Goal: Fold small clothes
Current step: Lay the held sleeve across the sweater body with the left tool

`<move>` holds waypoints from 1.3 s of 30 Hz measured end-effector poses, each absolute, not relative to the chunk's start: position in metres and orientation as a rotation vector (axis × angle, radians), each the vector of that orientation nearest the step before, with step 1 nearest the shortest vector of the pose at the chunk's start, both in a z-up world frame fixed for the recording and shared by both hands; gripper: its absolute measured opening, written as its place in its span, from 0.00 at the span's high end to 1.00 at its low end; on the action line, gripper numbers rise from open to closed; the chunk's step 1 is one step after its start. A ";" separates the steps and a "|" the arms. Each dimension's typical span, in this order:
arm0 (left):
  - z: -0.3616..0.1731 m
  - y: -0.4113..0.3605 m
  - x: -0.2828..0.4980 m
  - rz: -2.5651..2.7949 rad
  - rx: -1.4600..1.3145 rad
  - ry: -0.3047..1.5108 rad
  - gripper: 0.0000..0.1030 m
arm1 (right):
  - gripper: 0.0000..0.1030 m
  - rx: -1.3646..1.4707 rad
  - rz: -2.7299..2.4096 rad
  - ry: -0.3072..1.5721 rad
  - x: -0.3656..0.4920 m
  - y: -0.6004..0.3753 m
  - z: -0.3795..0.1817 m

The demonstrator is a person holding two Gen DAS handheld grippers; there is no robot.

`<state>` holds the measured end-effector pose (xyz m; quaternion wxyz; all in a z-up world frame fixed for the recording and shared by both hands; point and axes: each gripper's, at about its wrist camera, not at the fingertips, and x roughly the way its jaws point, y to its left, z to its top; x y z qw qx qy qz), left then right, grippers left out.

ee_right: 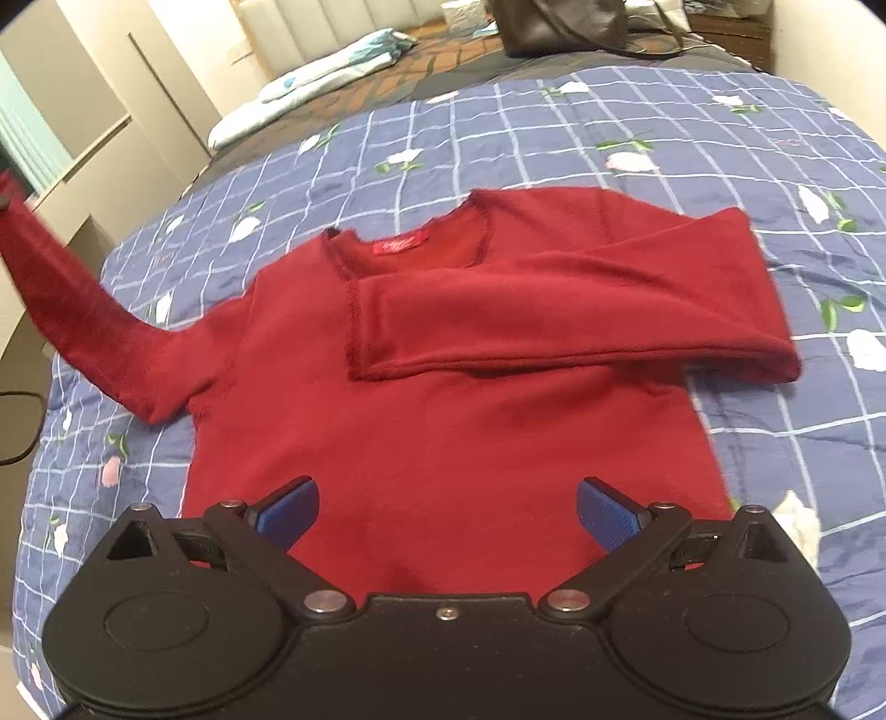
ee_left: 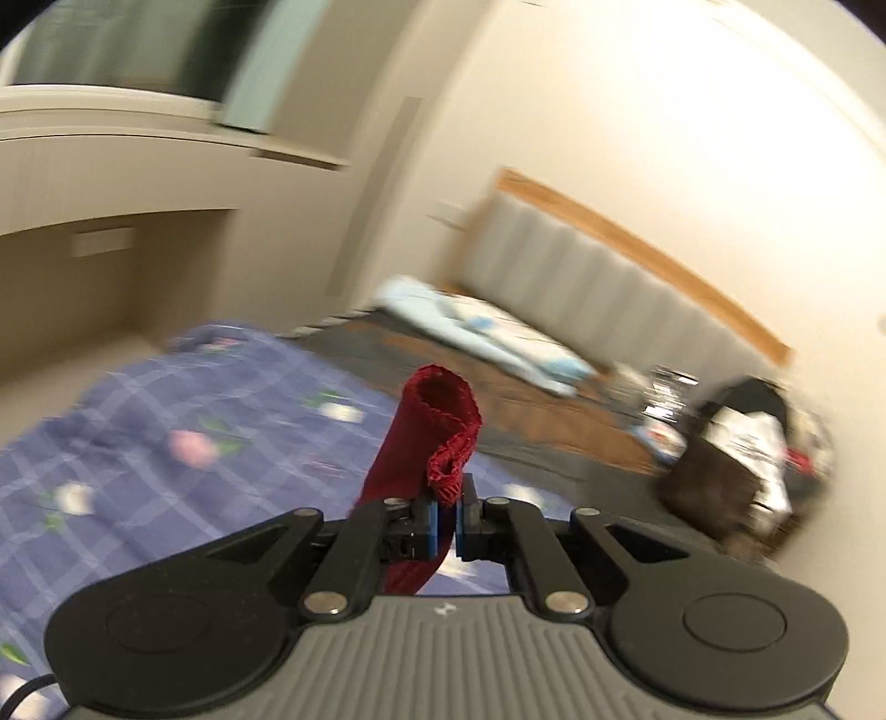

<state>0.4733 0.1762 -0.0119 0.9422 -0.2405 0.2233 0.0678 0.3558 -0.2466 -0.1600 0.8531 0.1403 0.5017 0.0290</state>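
We see a dark red sweater (ee_right: pixel 443 399) of soft, fleecy knit lying flat on a blue quilt (ee_right: pixel 692 138) printed with a pale grid and small pink and white flowers. It fills the middle of the right wrist view, neckline toward the top of the frame. One sleeve (ee_right: pixel 554 310) is folded across the chest, its raw-looking stitched cuff edge ending left of centre. Inside the neckline sits a small bright red label (ee_right: pixel 400 243); its writing is too small for us to read.

The other sleeve (ee_right: pixel 72 310) rises off the quilt toward the upper left of that frame. In the left wrist view we find its cuff (ee_left: pixel 437 426), a curled tube with a zigzag hem, pinched between the blue pads of the left gripper (ee_left: pixel 447 526), whose jaws are pressed together on the cloth. That view is motion-blurred.

The right gripper (ee_right: pixel 447 512) sits at the bottom of its frame above the sweater's hem, its ribbed blue pads (ee_right: pixel 290 509) spread wide and holding nothing.

At the top of the right wrist frame lie pale folded bedding (ee_right: pixel 332 61) and a dark bag (ee_right: pixel 559 27), beyond the quilt.
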 end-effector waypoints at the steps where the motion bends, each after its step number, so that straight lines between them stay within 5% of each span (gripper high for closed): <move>1: -0.009 0.153 0.476 0.100 -0.489 0.456 0.95 | 0.03 0.300 0.056 1.050 0.354 -0.252 -0.159; 16: -0.112 -0.109 0.485 -0.119 -0.330 0.691 0.96 | 0.03 0.332 -0.055 1.039 0.314 -0.363 -0.163; 29: -0.173 -0.164 0.462 -0.134 -0.215 0.864 0.95 | 0.03 0.345 -0.082 1.039 0.315 -0.407 -0.170; 34: -0.178 -0.162 0.468 -0.199 -0.241 0.939 0.77 | 0.03 0.349 -0.069 1.030 0.324 -0.403 -0.171; 39: -0.172 -0.152 0.465 -0.259 -0.249 0.948 0.32 | 0.03 0.355 -0.061 1.020 0.333 -0.397 -0.171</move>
